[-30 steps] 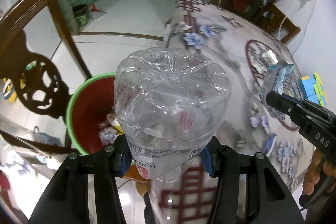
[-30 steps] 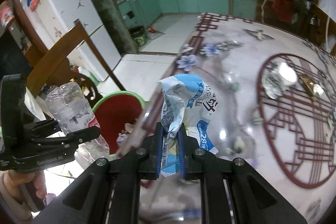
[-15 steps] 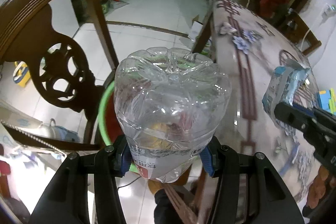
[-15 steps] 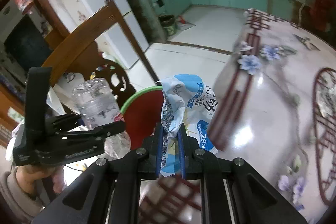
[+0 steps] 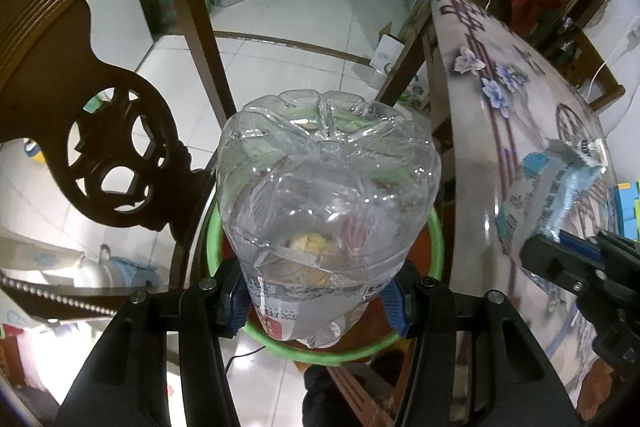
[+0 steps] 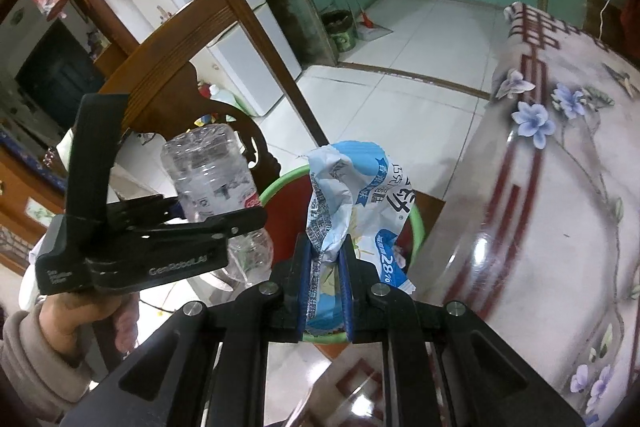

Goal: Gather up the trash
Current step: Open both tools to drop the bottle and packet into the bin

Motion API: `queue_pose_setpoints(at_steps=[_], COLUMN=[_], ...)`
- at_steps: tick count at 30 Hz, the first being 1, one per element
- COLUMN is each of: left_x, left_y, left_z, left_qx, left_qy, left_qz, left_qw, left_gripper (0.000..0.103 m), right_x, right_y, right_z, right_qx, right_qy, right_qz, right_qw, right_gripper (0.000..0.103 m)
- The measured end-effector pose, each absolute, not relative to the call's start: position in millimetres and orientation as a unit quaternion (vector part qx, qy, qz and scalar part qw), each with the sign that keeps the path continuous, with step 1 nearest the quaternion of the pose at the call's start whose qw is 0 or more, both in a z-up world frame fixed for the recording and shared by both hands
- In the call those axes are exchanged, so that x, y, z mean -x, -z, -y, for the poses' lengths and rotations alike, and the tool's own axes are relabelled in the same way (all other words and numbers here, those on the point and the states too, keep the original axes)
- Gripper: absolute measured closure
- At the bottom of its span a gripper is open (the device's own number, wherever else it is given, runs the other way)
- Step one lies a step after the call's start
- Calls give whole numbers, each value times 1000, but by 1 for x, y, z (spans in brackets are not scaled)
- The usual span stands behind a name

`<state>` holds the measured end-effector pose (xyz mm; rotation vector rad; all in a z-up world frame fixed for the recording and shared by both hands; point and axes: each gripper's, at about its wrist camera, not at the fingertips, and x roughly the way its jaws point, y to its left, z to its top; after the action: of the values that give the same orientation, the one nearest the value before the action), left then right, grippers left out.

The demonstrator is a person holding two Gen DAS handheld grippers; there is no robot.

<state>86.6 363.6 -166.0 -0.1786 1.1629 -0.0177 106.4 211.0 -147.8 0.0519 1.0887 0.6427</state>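
Left gripper (image 5: pixel 320 303) clamps clear bottle (image 5: pixel 328 195) above green-rimmed bin (image 5: pixel 436 239); right gripper (image 6: pixel 325 287) pinches blue-white wrapper (image 6: pixel 352 203) over the bin's rim, beside table edge (image 6: pixel 472 227).

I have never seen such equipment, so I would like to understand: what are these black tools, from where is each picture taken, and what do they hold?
There is no robot here. A person holds a two-finger gripper in each hand, and a wide-angle camera on each gripper looks forward along its fingers. That is why the pictures look curved.

The left wrist view shows the left gripper closed on a clear plastic bottle, its base pointing away from the camera. The right wrist view shows the right gripper pinching a crumpled blue and white wrapper. There you also see the person's left hand.

Below both grippers stands a red bin with a green rim, with some rubbish visible through the bottle. Beside it are a wooden chair and a table with a flowered cover. The two items appear ready to go into the bin.
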Motion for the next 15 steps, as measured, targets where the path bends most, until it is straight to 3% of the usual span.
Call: queue_pose_setpoints(at_steps=[2,5,6,7,8,9,15], left_x=[-90,-93,-94,-93,-94,-94,-86], left_y=[168,167,165,162,160,158,144], left_z=[-367,-374,-375,-377,-379,-381,-385], left_qx=[89,104,104,103,105,107,120], left_qy=[7,3,-1,-6,-9,-12,-22], left_qz=[-550,-546,-542,-536,-533,-531,-516], left_qw=[830,832,834,838,839,841,848], left_gripper=[50,27,21,20,20,20,20], right_x=[-108,-109,-110,-112,-112,-112,-108], right_y=[148,148,148,148,148,147,139], right_z=[-213,-216,-218,-219,-219,-218,-209], right_qx=[-30,-25,-22,-19,-17,-19,-20], right_qy=[-301,-299,-297,-294,-292,-291,-295], right_qz=[-507,-506,-507,-509,-508,-503,-491], right_qw=[807,809,809,809,810,813,819], right_gripper=[91,89,81,73,52,46,45])
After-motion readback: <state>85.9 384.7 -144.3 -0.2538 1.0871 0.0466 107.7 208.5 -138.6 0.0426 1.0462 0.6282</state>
